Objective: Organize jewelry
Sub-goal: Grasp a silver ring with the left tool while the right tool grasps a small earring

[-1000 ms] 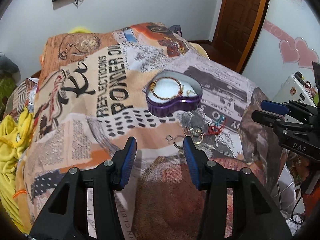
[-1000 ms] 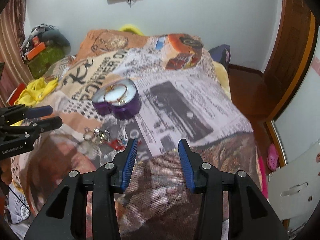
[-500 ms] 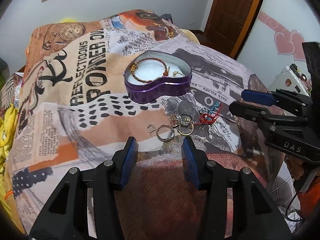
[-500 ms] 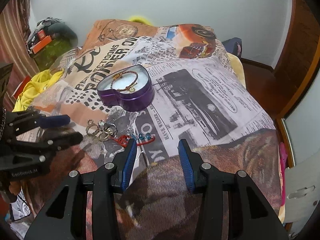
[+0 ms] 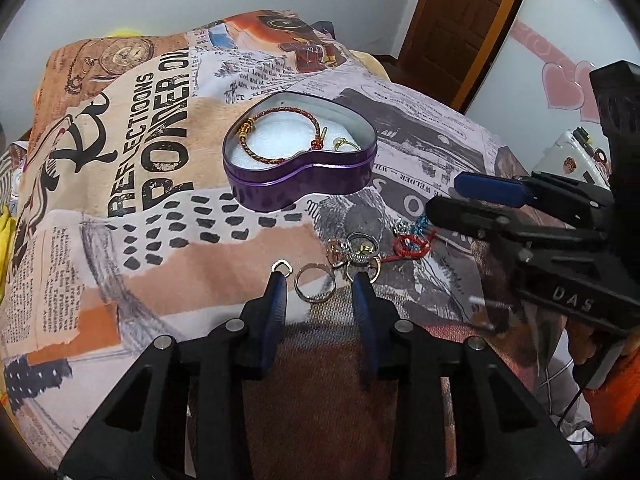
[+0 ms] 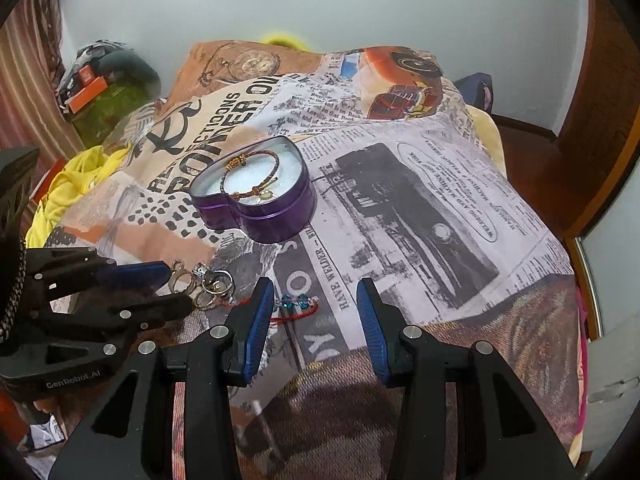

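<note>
Both grippers are being brought lower toward the loose jewelry since the earlier frames. Around the silver ring (image 5: 315, 287) the left gripper (image 5: 320, 286) has just been closing, not yet pinching; lifting into the heart tin (image 5: 300, 184) is being prepared. Empty, the right gripper (image 6: 315, 294) is being held parted over the red bracelet (image 6: 294, 306).
</note>
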### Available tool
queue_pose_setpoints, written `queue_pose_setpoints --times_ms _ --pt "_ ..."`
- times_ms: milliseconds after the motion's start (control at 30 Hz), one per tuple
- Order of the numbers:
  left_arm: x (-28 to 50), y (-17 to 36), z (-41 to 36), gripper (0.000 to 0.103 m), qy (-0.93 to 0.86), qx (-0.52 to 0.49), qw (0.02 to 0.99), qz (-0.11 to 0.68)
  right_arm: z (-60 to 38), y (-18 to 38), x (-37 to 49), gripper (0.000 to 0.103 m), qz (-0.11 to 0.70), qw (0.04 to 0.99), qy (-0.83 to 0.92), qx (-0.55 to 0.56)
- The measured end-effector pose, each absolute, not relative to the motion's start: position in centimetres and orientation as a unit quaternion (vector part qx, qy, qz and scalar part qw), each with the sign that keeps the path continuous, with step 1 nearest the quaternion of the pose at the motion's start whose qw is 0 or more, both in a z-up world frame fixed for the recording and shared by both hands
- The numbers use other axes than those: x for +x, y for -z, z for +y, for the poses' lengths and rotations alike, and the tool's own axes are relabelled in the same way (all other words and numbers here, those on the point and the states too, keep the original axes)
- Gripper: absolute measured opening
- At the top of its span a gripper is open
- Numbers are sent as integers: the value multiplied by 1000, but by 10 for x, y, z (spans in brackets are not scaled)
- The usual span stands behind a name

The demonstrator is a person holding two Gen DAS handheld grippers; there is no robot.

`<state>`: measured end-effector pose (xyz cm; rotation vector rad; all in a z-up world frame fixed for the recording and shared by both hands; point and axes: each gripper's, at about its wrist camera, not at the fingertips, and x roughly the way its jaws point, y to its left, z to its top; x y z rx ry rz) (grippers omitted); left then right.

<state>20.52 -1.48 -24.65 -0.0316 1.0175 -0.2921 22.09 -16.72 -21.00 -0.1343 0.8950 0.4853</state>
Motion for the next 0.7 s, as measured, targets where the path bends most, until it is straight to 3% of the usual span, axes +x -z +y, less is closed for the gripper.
queue_pose_setpoints --times_ms 200,400,700 --pt "211 249 -13 21 125 -19 868 481 -156 212 221 34 428 865 -251 -73" --pt "209 249 -10 21 127 -27 871 475 -144 220 223 21 436 854 -269 -86" --pt "208 248 -10 21 128 -33 871 473 -137 224 221 10 432 851 -276 -110"
